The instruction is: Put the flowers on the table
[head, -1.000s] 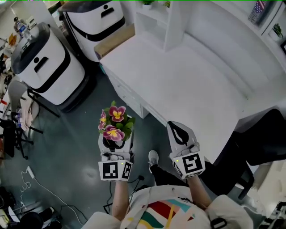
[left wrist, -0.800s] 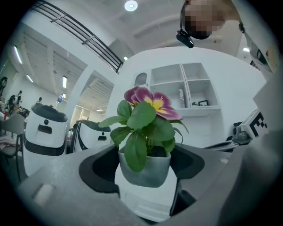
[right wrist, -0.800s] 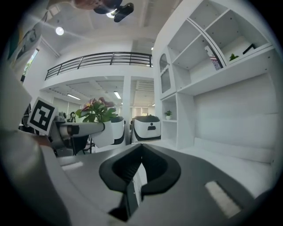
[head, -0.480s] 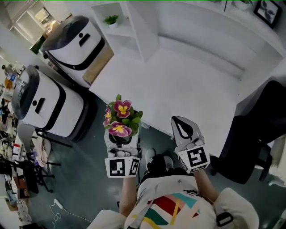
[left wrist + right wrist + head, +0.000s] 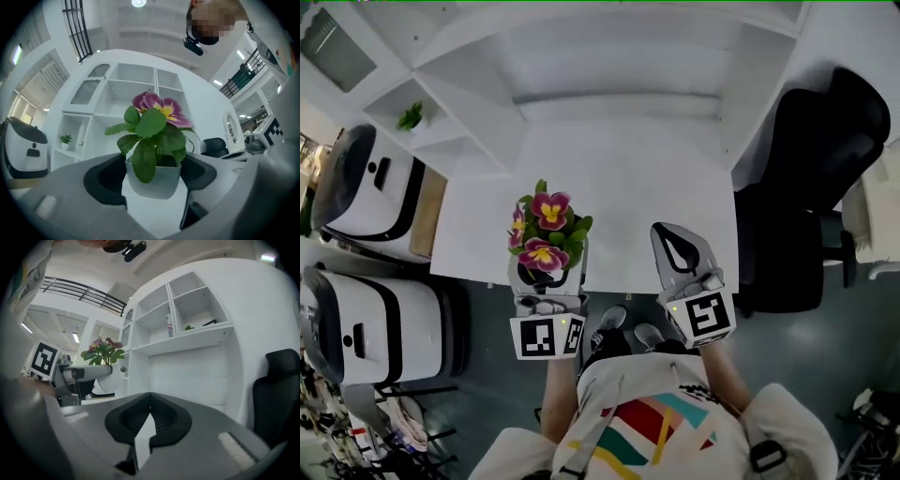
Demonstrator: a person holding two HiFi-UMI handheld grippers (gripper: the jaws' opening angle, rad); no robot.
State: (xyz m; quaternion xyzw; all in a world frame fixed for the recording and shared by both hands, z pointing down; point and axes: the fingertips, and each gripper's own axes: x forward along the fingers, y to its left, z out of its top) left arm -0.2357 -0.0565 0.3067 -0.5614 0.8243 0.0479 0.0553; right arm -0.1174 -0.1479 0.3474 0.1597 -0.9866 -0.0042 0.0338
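Flowers [image 5: 546, 234] have come over the table's [image 5: 656, 187] edge, black chair [image 5: 825, 141] just beside.

White table [image 5: 675, 187], shelving [image 5: 478, 103], black chair [image 5: 834, 141], seemingly grey floor [image 5: 834, 366].

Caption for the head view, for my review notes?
Left claw holds a potted flower at the white table's near edge; right claw shut, empty.

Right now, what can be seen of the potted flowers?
The potted flowers are purple-pink blooms with yellow centres above broad green leaves, in a pale grey, plastic-looking pot. It stands upright, clamped on both sides by the left gripper, at the near edge of the white table; whether it touches the tabletop cannot be told.
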